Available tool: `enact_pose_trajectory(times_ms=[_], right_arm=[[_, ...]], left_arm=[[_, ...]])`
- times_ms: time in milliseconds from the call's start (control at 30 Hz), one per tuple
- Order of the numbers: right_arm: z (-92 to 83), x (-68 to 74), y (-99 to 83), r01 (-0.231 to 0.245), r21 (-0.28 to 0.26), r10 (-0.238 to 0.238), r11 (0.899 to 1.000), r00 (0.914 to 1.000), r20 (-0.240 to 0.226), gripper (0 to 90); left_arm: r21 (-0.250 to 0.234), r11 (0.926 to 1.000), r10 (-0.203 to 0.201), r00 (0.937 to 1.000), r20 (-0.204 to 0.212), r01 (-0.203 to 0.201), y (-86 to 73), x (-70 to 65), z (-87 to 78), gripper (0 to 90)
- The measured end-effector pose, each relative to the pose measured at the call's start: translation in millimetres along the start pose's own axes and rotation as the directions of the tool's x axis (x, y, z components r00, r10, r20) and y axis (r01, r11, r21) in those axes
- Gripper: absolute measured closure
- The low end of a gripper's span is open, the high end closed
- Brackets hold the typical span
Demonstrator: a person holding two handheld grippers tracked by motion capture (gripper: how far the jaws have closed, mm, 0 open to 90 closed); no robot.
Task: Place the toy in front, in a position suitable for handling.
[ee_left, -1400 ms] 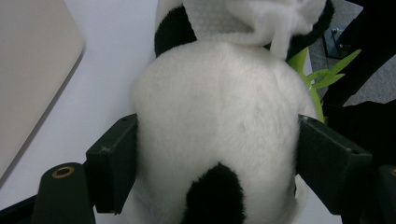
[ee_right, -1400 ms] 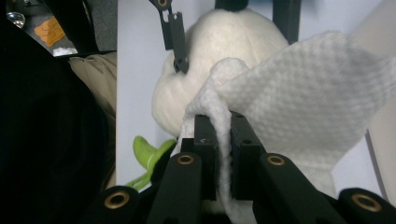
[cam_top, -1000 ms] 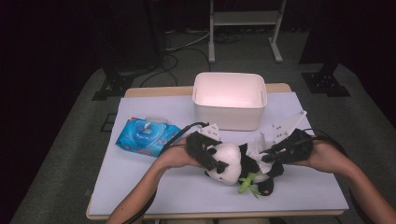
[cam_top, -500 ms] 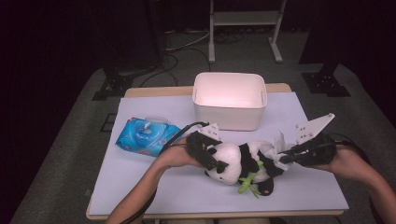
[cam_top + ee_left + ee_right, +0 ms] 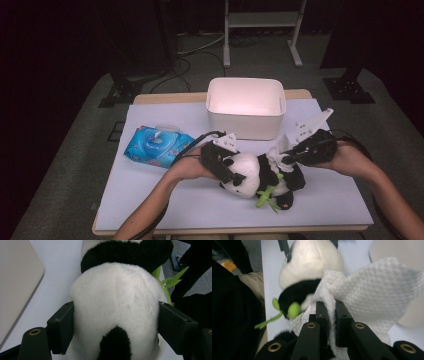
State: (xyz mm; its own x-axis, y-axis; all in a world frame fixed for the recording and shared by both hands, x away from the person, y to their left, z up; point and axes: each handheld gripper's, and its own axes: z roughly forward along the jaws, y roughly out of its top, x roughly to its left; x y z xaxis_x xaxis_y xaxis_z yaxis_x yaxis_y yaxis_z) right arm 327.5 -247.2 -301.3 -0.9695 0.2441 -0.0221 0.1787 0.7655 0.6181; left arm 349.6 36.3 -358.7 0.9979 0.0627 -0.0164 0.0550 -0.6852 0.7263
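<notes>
Right gripper [image 5: 286, 159] swings back to centre frame, clenching wipe [image 5: 372, 287]; left gripper [image 5: 223, 170] clamps panda [image 5: 255, 175]; harder rubbing could tear the tissue free

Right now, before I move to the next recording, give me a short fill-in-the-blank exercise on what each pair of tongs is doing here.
1. The left tongs are clamped on the head of the plush ____.
2. The right tongs pinch a white ____ against the toy.
3. Behind the toy stands a white bin, and the blue pack of wipes lies to its ____ in the high view.
4. The toy holds a sprig coloured ____.

Missing words: panda; wipe; left; green
</notes>
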Motion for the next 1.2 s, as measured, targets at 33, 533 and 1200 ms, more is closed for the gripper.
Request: enact_pose_trajectory(times_ms=[33, 533, 1200], right_arm=[[4.2, -1.1, 5.1, 0.007, 0.004, -0.007, 1.000, 1.0000, -0.006, 82.9], [11.5, -15.2, 13.1, -0.017, 0.026, 0.017, 1.000, 0.9997, -0.017, 82.9], [18.5, 17.1, -9.3, -0.012, -0.011, 0.012, 1.000, 0.9971, -0.075, 83.0]], left_arm=[[-0.003, 1.0000, -0.001, 1.0000, 0.001, 0.001, 0.3, -0.1, 0.2, 21.6], [-0.014, 0.9997, -0.020, 0.9998, 0.010, 0.020, -7.8, 0.1, -2.1, 20.9], [0.068, 0.9891, -0.137, 0.9853, 0.102, 0.131, -8.7, -2.2, 10.0, 3.4]])
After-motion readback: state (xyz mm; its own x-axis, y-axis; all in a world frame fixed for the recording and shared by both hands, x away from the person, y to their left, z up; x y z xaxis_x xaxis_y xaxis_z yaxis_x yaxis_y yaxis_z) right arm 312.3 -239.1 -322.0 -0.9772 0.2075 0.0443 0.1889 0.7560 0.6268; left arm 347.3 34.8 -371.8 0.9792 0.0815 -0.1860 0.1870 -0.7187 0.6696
